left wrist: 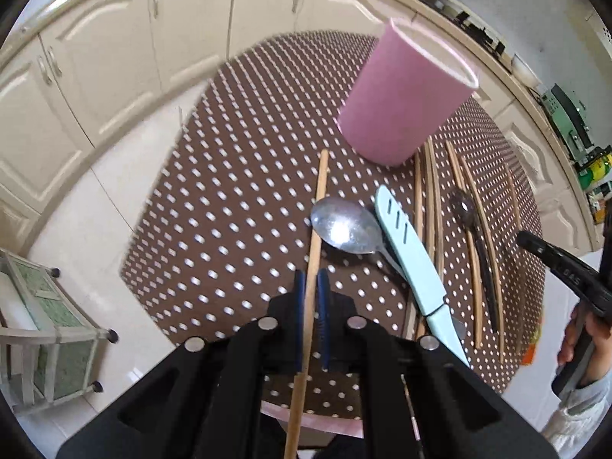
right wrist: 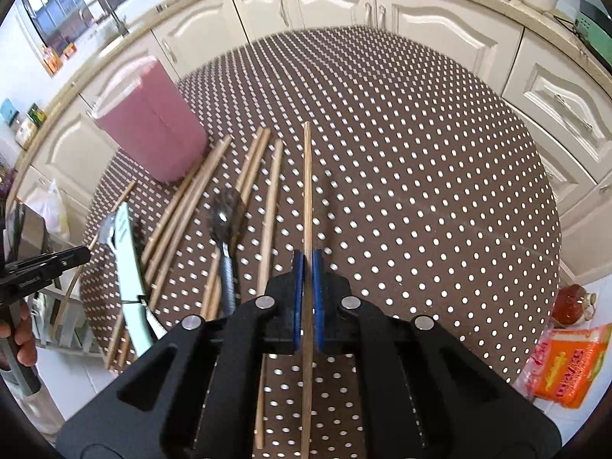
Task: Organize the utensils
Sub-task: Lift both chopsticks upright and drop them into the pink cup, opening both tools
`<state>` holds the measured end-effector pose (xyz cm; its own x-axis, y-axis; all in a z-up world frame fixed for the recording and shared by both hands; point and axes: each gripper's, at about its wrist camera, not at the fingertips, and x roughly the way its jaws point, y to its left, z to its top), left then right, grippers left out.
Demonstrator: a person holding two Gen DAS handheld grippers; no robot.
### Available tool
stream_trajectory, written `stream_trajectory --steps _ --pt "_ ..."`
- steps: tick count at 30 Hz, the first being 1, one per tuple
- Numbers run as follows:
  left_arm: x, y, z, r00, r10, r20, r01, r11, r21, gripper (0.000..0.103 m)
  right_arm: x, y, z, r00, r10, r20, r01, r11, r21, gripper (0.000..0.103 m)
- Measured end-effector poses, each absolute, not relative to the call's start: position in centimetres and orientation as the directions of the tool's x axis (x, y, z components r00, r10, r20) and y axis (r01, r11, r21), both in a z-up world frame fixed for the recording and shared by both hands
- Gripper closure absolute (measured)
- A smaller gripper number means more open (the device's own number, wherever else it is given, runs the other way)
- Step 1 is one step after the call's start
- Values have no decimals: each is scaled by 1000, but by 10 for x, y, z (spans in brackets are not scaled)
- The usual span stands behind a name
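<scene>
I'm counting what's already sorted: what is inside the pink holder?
Nothing rises above the rim of the pink holder in either view. Its interior is not visible from these angles, so short items inside can't be ruled out. Chopsticks and spoons lie on the table.

My left gripper [left wrist: 310, 279] was clamped on a chopstick [left wrist: 318, 206] above the near edge of the table [left wrist: 237, 176]. A pink cup [left wrist: 401, 99] stood toward the far edge. Between them lay a spoon [left wrist: 346, 225] and a sheathed knife [left wrist: 411, 256], with more chopsticks [left wrist: 430, 199] to the right.
</scene>
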<state>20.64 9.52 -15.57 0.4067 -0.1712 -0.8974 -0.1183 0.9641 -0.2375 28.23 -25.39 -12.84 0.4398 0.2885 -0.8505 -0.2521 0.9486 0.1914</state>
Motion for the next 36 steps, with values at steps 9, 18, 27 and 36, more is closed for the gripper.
stream_trajectory --steps 9,18,27,36 --pt "209 92 -145 487 84 -869 -169 986 1 97 280 -263 -93 506 307 -806 -268 944 192 98" --pt "204 86 -107 669 -83 -739 -85 979 -187 97 265 -246 -72 552 391 -737 -310 916 254 98" --pt "217 57 -53 869 -247 -428 122 947 -297 97 262 -205 -33 599 476 -644 -406 874 268 98" --pt "242 20 -26 927 -315 -204 254 927 -276 97 280 -178 16 638 534 -555 -467 841 272 98"
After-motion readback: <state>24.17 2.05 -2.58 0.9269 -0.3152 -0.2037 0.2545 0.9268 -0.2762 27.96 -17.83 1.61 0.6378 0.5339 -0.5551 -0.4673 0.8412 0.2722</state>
